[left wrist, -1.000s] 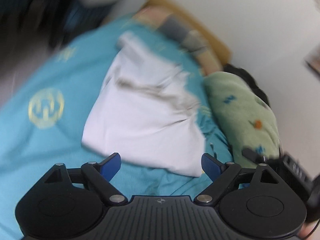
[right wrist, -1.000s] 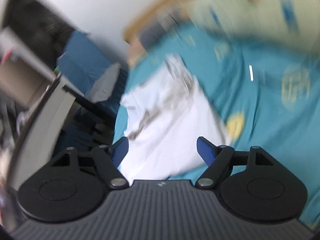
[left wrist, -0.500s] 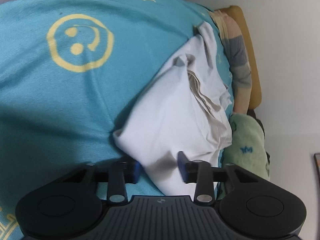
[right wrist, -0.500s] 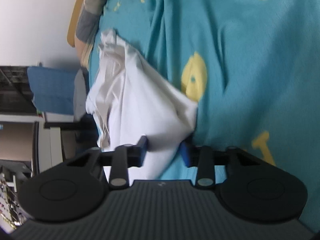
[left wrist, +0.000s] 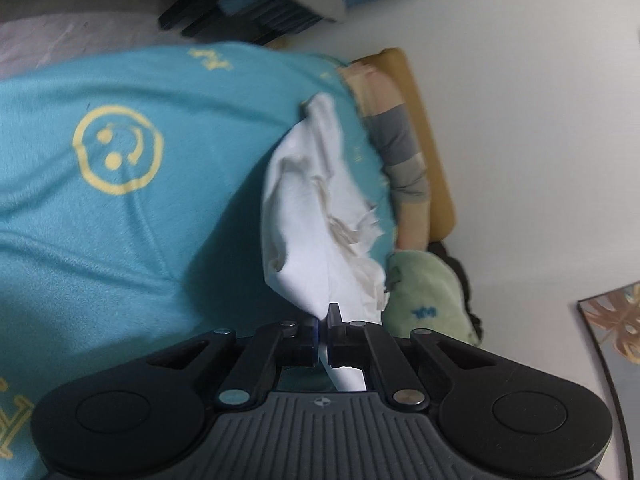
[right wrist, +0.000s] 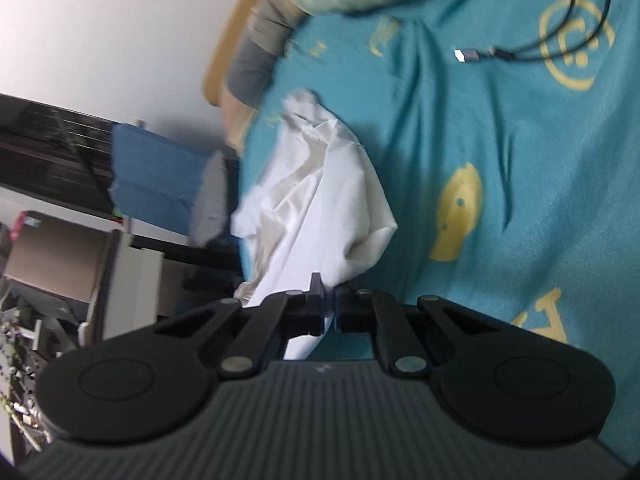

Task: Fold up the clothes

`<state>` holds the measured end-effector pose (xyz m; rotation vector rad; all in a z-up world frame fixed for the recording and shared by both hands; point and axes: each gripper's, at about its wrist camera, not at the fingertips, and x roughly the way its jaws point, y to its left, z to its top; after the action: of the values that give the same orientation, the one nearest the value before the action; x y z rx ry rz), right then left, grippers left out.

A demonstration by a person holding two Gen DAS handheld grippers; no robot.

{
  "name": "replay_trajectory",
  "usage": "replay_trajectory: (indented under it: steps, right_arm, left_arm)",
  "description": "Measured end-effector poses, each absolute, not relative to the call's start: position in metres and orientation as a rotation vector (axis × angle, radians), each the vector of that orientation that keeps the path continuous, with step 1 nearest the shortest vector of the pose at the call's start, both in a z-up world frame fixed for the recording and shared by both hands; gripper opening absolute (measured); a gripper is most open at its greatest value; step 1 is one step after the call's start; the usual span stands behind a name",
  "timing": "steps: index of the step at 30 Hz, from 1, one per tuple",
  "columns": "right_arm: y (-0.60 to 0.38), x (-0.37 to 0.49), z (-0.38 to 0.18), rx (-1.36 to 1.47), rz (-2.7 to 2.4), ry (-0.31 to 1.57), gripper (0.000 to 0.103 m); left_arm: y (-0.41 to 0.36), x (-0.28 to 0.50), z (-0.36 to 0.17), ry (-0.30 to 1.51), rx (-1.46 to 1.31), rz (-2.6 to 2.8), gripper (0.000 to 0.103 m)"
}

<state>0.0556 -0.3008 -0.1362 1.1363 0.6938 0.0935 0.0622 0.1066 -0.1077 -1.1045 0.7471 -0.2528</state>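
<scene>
**Both Grippers Held the White Cloth**

While the white cloth (left wrist: 320,236) lay bunched up on the blue blanket (left wrist: 120,240), both grippers pinched it. The left gripper (left wrist: 322,334) had its two fingers pressed together on one corner of the cloth. The right gripper (right wrist: 328,307) had its fingers pressed together on another corner of the white cloth (right wrist: 320,208). The cloth was crumpled and pulled up toward each gripper, with its far end resting on the blanket near the head of the bed.

The blanket had yellow smiley faces on it. In the left view there was a lot of bare blanket to the left of the cloth. To the right, the cloth lay close to the bed's edge, near a green pillow (left wrist: 424,292) and a striped pillow (left wrist: 400,160) that leaned on the wooden headboard (left wrist: 424,128). Past that was a white wall (left wrist: 520,120).

The right view showed things the left view did not. A black cable (right wrist: 520,50) with a silver plug lay on the blue blanket (right wrist: 520,200), well apart from the cloth. On the other side of the bed stood a blue chair (right wrist: 160,176). A brown box (right wrist: 52,256) sat lower down there, too blurry to tell what was in it.

Only the left view showed a framed picture (left wrist: 616,324) on the wall.
</scene>
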Motion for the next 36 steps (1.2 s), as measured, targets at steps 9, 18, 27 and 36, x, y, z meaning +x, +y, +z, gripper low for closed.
replay_trajectory:
  steps: [9,18,27,36]
  right_arm:
    - [-0.305,-0.006,-0.083,1.086,0.179,0.628,0.007]
    - [-0.311,-0.117,-0.041,1.071,0.269,0.564,0.007]
    - [-0.304,-0.058,-0.026,0.985,0.230,0.577,0.008]
    - [-0.289,0.085,-0.046,0.924,0.148,0.621,0.008]
  left_arm:
    - [0.110,-0.013,-0.045,0.696,-1.017,-0.412,0.003]
    - [0.117,-0.107,-0.015,0.700,-1.034,-0.500,0.003]
    - [0.115,-0.052,-0.008,0.714,-0.992,-0.465,0.003]
    - [0.095,0.085,-0.011,0.676,-0.820,-0.332,0.004]
